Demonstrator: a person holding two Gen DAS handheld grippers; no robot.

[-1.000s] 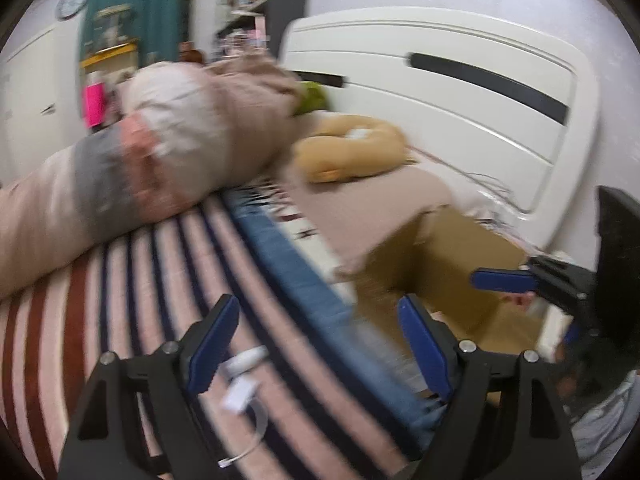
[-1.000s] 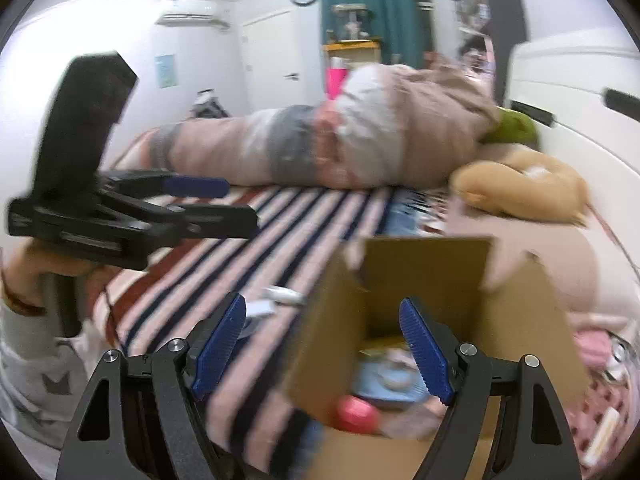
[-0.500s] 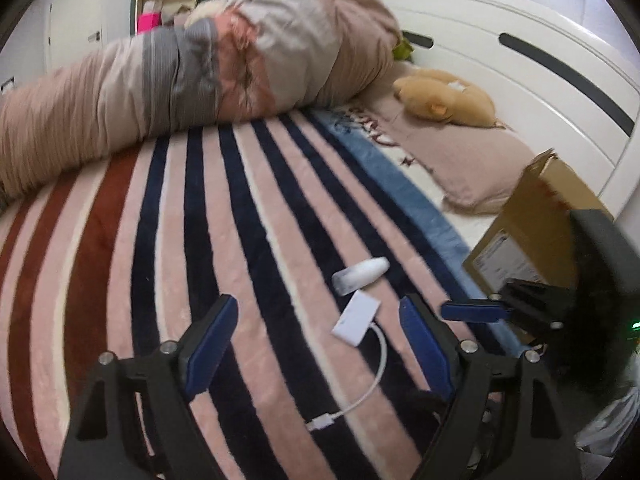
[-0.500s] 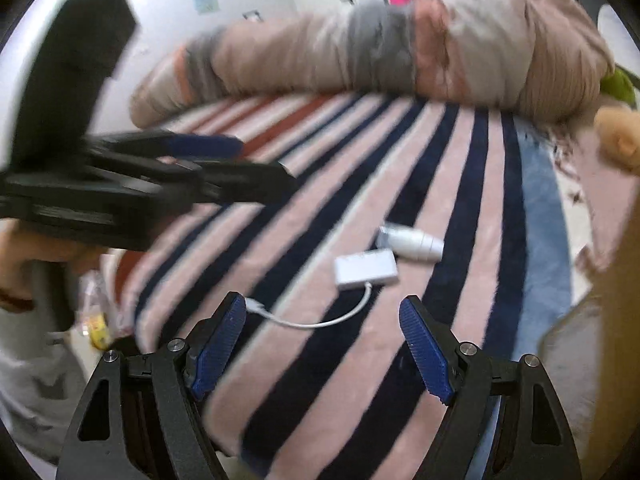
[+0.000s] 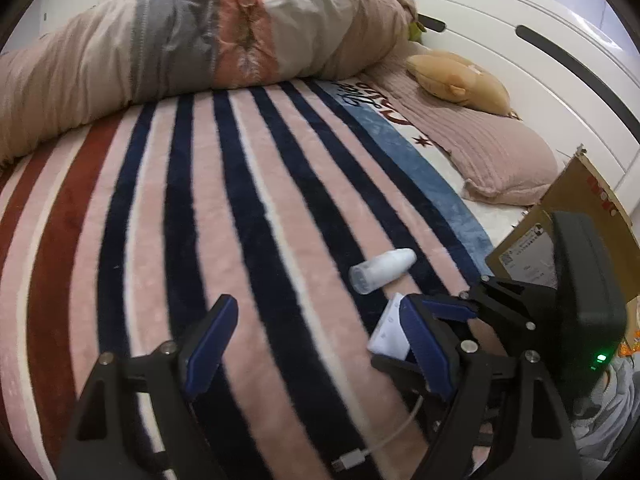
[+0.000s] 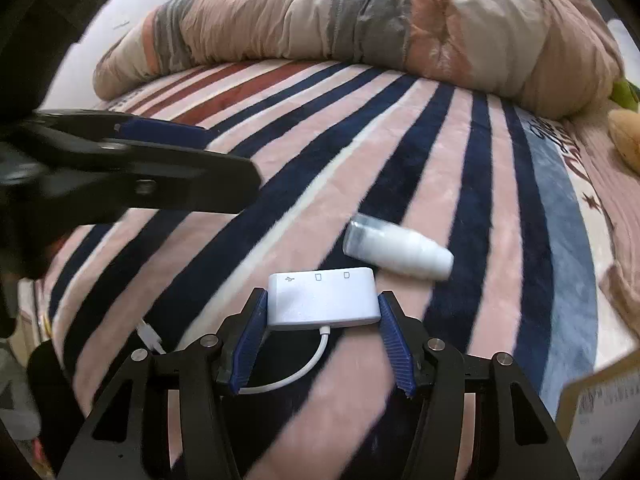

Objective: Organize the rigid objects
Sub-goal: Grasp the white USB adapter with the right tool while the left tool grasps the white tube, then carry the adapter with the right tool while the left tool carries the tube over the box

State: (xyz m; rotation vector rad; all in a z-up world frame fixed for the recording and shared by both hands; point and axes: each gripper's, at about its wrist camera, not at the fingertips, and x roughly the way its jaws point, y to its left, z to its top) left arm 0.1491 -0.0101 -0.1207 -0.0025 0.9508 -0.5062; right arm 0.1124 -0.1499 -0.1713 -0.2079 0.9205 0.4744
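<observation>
Right tongs (image 6: 320,344) closing around the flat white plastic USB adapter hub (image 6: 323,300), blue pads flanking its short ends; can't confirm they bite yet. Hub lies on the striped pink-and-navy plush bed blanket (image 6: 360,140), its white cable looped toward the camera. Small white plastic bottle (image 6: 398,254) lies on its side just beyond it. Left tongs (image 5: 316,344) released, holding nothing. Brown cardboard box (image 5: 576,204) stands at the bed's edge, likely the destination. Both items not yet stowed.
</observation>
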